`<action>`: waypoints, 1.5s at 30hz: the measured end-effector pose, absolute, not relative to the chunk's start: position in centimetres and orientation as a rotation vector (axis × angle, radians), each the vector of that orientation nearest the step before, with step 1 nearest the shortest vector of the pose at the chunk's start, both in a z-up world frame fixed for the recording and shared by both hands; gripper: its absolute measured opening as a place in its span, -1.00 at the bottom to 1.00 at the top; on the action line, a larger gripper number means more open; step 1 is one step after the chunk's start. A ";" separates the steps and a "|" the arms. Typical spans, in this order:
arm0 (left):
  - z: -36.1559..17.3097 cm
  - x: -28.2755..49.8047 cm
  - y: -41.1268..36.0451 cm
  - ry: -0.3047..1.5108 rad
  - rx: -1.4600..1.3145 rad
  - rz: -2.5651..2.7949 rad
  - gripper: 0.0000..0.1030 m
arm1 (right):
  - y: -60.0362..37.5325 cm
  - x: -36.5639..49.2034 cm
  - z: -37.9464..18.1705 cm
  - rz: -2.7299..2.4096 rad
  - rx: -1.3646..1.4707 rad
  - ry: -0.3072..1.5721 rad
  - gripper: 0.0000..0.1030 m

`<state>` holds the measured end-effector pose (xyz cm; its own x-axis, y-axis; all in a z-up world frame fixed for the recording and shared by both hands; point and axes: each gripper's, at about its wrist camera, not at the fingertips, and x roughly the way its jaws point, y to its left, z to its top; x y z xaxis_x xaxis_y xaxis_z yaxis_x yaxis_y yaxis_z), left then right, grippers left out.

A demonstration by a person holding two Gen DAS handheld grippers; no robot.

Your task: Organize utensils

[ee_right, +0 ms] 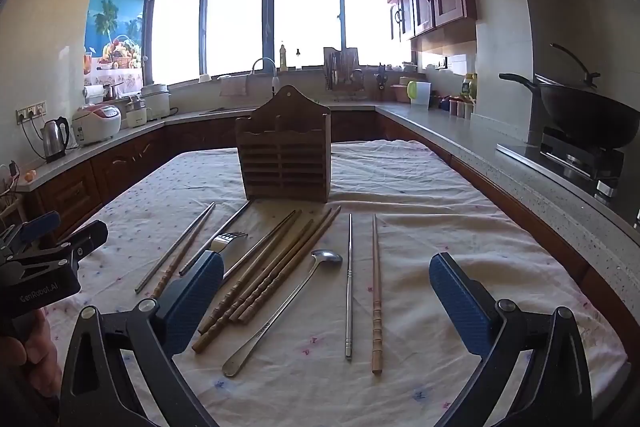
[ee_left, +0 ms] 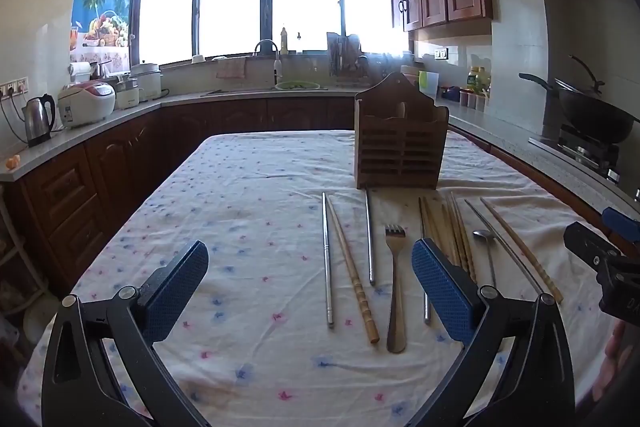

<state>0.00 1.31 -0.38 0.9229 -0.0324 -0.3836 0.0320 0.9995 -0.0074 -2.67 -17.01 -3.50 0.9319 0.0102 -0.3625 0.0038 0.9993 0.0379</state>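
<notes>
**A:** Two grippers, both with fingers spread wide and nothing between them. The left gripper (ee_left: pixel 310 291) hovers over the cloth at the near end, and the right gripper (ee_right: pixel 326 291) does the same.

**B:** And the utensils?

**A:** Laid flat in a loose row on the table (ee_right: pixel 460 195), just this side of the wooden holder (ee_right: pixel 285 155), which stands upright at 12 o'clock in the right wrist view. I'd judge they're spread out singly so each can be pinched without dragging its neighbour.

**B:** Which way do they run?

**A:** Mostly 6 to 12, long axes aimed at the holder. The fork (ee_left: pixel 395 287) has tines at 12 and handle at 6. The spoon (ee_right: pixel 282 307) slants, bowl toward 1, handle end toward 7. A steel chopstick (ee_right: pixel 349 287) and a wooden chopstick (ee_right: pixel 376 295) lie nearly parallel at the right. The wooden bundle (ee_right: pixel 264 279) fans toward 1 o'clock.

**B:** Started yet?

**A:** I'd say not; no utensil shows above the holder's rim.
</notes>
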 end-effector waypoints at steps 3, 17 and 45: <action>-0.5 0.4 1.1 0.398 0.003 -0.034 1.00 | -16.9 -2.6 -3.6 0.005 0.036 0.374 1.00; -0.9 0.6 0.9 0.397 0.008 -0.031 1.00 | -16.9 -2.5 -3.7 0.012 0.040 0.372 1.00; -1.3 0.9 0.8 0.402 0.015 -0.037 1.00 | -16.9 -2.6 -3.6 0.031 0.060 0.373 1.00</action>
<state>0.87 0.76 -1.29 0.9197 -0.0325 -0.3913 0.0387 0.9992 0.0077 -2.61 -16.92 -3.62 0.9306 0.0410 -0.3636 -0.0188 0.9978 0.0642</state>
